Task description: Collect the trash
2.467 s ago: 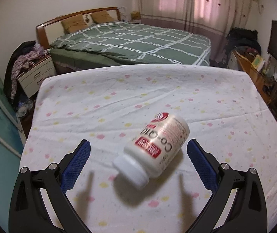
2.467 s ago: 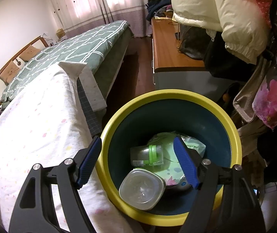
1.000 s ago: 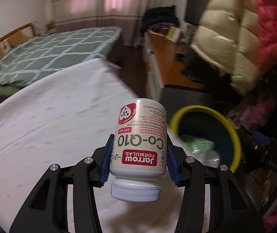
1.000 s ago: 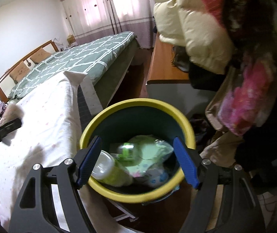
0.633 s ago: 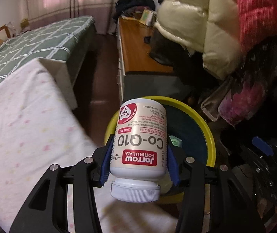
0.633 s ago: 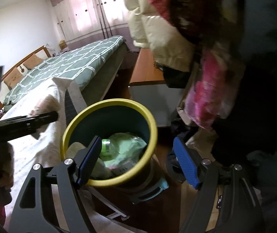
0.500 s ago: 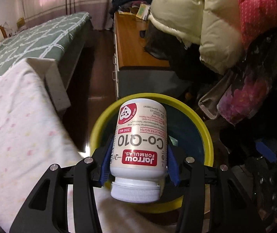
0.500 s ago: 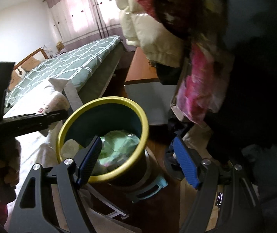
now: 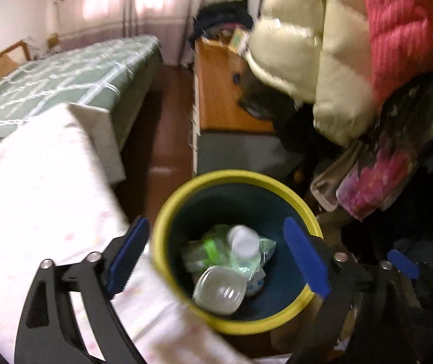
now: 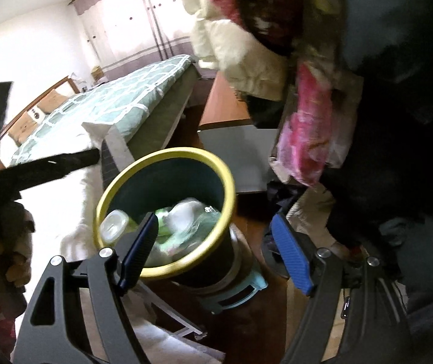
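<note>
— Both tongs first: how do yours stand?

— My left gripper (image 9: pixel 216 256) is spread wide with nothing between its blue pads, and it hangs right above the yellow-rimmed bin (image 9: pixel 167 212). My right gripper (image 10: pixel 214 250) is spread too, gripping nothing, low at the bin's (image 10: pixel 167 154) near side.

— Where is the white bottle?

— Down inside the bin, between and below my left fingers. The white bottle (image 9: pixel 243 244) lies on a green plastic wrapper (image 9: pixel 216 247), blurred, its round end towards me. Just nearer my left tongs lies a clear plastic container (image 9: pixel 221 289).

— And from the right tongs?

— The bottle (image 10: pixel 186 209) sits ahead of my left pad, inside the rim. Beyond that rim, my other tool's black arm (image 10: pixel 49 166) reaches over the white spotted sheet (image 9: pixel 34 197).
</note>
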Demonstrator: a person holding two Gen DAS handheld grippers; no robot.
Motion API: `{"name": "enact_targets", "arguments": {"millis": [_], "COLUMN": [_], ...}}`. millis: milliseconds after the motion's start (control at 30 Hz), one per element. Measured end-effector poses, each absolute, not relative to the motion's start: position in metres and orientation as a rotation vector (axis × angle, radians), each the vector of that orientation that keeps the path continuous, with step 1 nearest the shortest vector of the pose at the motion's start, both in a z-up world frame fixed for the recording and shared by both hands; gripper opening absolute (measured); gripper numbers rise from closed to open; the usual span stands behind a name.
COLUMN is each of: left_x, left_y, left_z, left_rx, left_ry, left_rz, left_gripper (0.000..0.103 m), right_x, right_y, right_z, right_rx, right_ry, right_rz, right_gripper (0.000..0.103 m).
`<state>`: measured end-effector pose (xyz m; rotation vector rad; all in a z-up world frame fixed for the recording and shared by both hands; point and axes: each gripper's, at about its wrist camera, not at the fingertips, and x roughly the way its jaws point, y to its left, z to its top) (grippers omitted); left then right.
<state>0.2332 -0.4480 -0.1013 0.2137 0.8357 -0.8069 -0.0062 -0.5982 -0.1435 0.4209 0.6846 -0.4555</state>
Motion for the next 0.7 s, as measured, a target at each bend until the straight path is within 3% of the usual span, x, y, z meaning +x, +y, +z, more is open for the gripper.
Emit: {"name": "enact_targets", "arguments": {"millis": [300, 700], "left_x": [0.191, 0.116], "left_y": [-0.303, -0.107], "left_z": [-0.045, -0.019], "left_rx": [0.136, -0.025], "left_ry": [0.641, 0.560], "left_rz": [-0.615, -0.283], "left_gripper": [0.098, 0.098], "right_x": [0.013, 0.004], "right_y": [-0.543, -0.471], "right_z": [-0.122, -0.081], "right_rx": [0.334, 0.196], "right_ry": [0.674, 0.602], "right_rz": [-0.334, -0.213], "right_gripper": [0.073, 0.076]}}
